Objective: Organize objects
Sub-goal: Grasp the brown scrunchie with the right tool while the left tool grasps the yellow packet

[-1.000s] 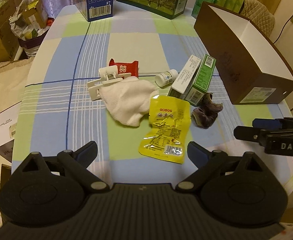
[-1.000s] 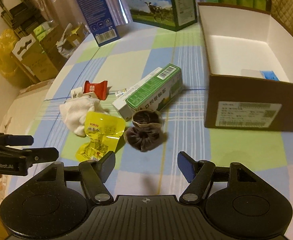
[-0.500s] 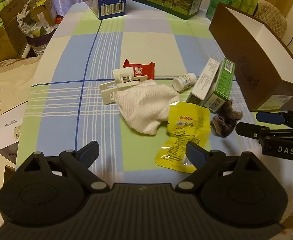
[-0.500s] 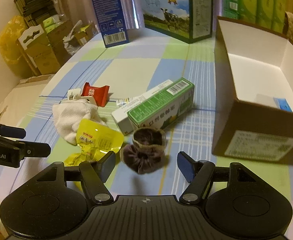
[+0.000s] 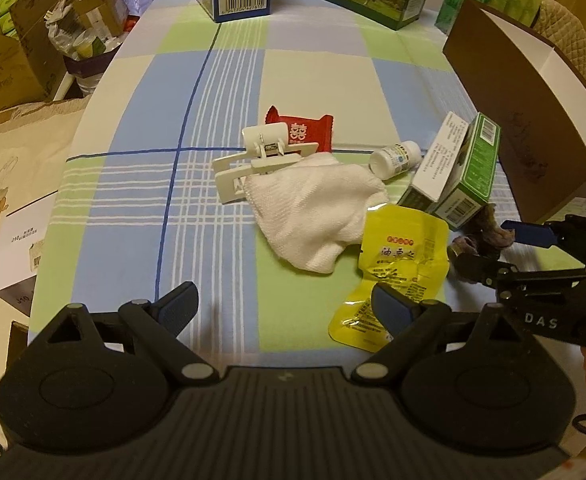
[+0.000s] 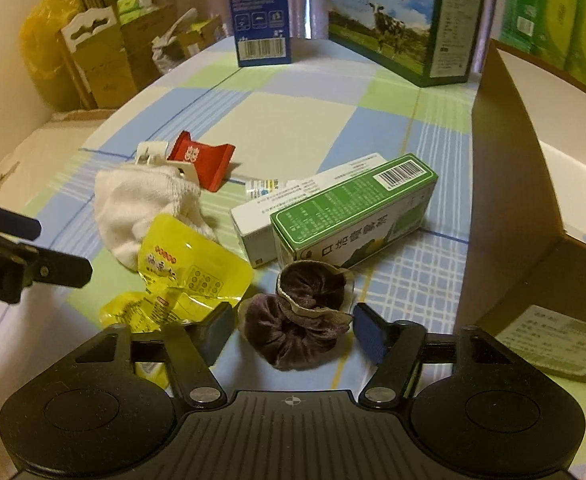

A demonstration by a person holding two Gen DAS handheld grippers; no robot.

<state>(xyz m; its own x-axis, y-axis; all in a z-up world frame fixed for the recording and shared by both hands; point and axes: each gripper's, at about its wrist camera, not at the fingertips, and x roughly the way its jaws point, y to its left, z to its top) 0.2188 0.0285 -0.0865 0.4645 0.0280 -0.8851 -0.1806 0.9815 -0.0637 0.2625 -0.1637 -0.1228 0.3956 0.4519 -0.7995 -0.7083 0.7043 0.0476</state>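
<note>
A dark purple scrunchie [image 6: 297, 320] lies on the checked tablecloth [image 6: 293, 120] in front of a green box [image 6: 353, 208]. My right gripper [image 6: 293, 330] is open and low over it, one finger on each side, neither pressing it. In the left wrist view the scrunchie [image 5: 481, 236] shows partly behind the right gripper [image 5: 493, 248]. My left gripper [image 5: 285, 304] is open and holds nothing, near the table's front edge. Its right fingertip overlaps a yellow pouch [image 5: 397, 268]. A white cloth [image 5: 317, 208] lies just ahead of the left gripper.
A white clip [image 5: 253, 160], a red candy packet [image 5: 301, 130], a small white bottle [image 5: 395, 158] and a white box [image 5: 437, 164] lie around the cloth. An open brown cardboard box [image 6: 505, 184] stands at the right. Tall cartons [image 6: 397, 20] line the far edge.
My right gripper has moved forward and down, so the scrunchie now sits between its open fingers. The left gripper has edged forward towards the pile.
</note>
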